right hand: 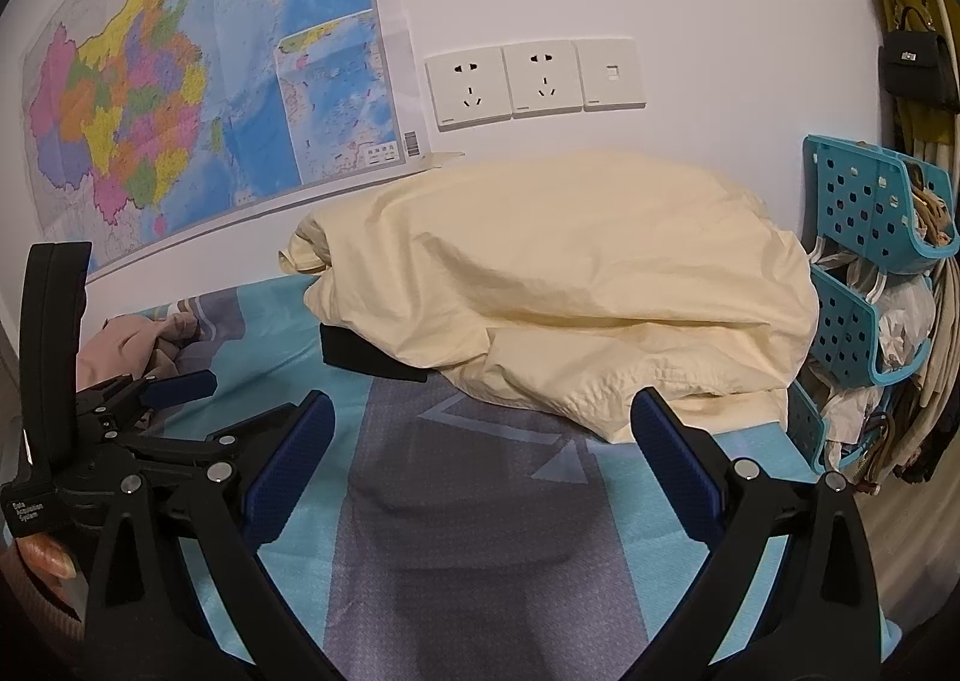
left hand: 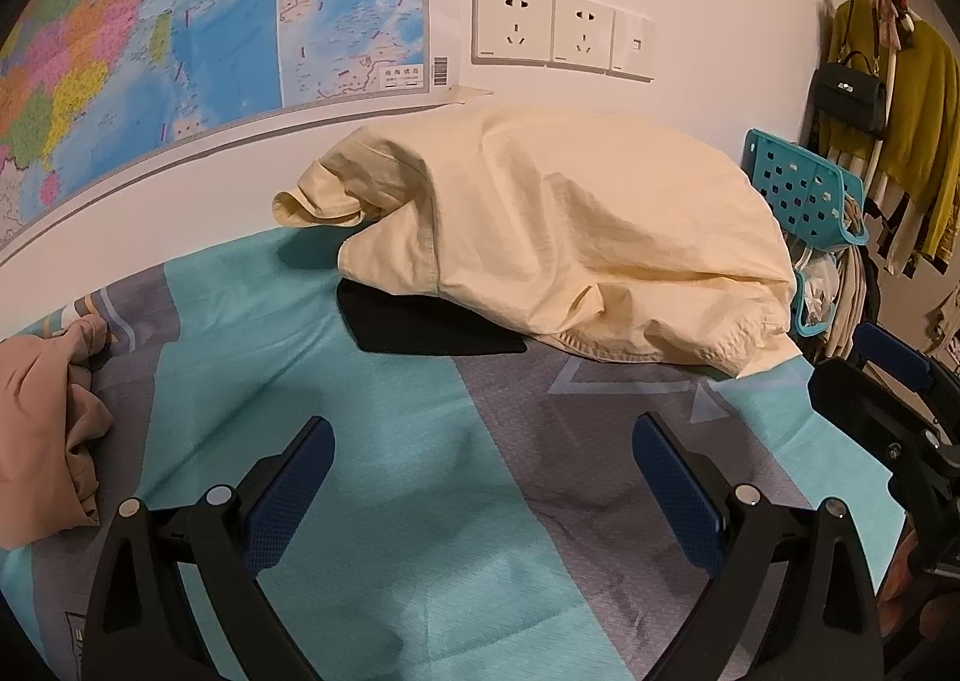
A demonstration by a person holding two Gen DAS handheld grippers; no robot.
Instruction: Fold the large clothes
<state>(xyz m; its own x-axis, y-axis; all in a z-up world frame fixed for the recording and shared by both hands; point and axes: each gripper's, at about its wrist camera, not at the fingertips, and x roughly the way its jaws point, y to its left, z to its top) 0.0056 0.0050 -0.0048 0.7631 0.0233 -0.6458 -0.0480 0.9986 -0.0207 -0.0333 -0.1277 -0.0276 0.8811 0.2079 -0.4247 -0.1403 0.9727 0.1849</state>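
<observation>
A pale yellow garment [left hand: 570, 237] [right hand: 570, 285] lies in a rumpled heap on the teal and grey bedsheet [left hand: 384, 429] [right hand: 480, 531], close to the wall. Under its near left edge sticks out a flat black cloth [left hand: 420, 333] [right hand: 366, 357]. A crumpled tan garment [left hand: 42, 429] [right hand: 132, 345] rests at the bed's left. My left gripper [left hand: 483, 429] [right hand: 210, 402] hovers open over bare sheet, short of the yellow heap. My right gripper [right hand: 480, 405] [left hand: 840, 354] is open too, its right fingertip just before the heap's near hem. Neither holds anything.
A wall with a map [left hand: 150, 51] [right hand: 198, 99] and sockets [left hand: 558, 27] [right hand: 534, 81] stands right behind the bed. Teal perforated baskets [left hand: 804, 189] [right hand: 870, 201] and hanging clothes with a black handbag [left hand: 852, 93] [right hand: 915, 63] crowd the right side.
</observation>
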